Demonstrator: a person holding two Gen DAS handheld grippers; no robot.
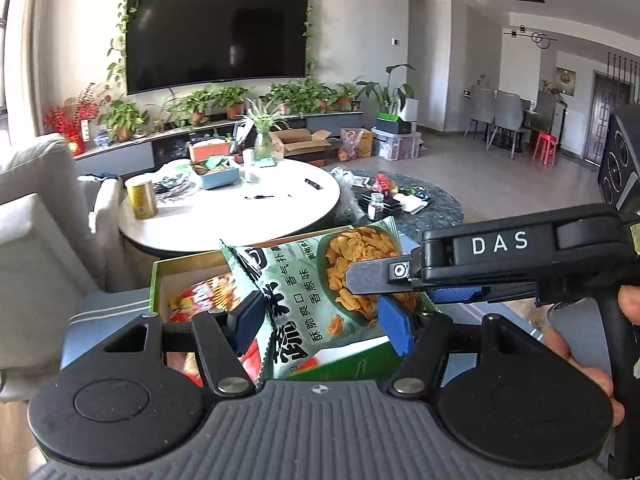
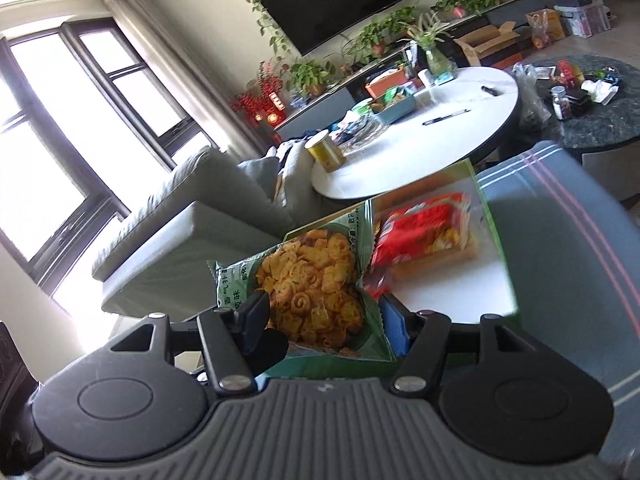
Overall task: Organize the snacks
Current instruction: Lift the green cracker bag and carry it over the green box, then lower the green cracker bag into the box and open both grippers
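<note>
The green snack bag carries Chinese print in white and dark characters, among them 香气扑, 酥脆爽口 and 香葱味, beside a picture of golden fried crisps. In the left wrist view the right gripper comes in from 3 o'clock, and its black body bears the white letters "DAS".

The left gripper has its jaws clamped on the green snack bag, one blue pad at each side of the pack. The right gripper also has its jaws closed on the same bag, pinching it at the end with the crisp picture. The bag hangs between the two tools just above an open green-edged cardboard box. Bare fingers of the person's right hand show at 3 o'clock around the handle.

Inside the box lies a red snack packet; its print is too blurred to read. The box rests on a grey-blue cushioned seat with pale stripes.

Beyond, at 12 o'clock, stands a round white table with a yellow tin, a pale blue tray of oddments, a pen and a glass vase with a plant. A dark round table sits at 1 o'clock, cluttered. A wall television framed by trailing vines hangs above a row of potted plants. A pale sofa fills 9 o'clock.
</note>
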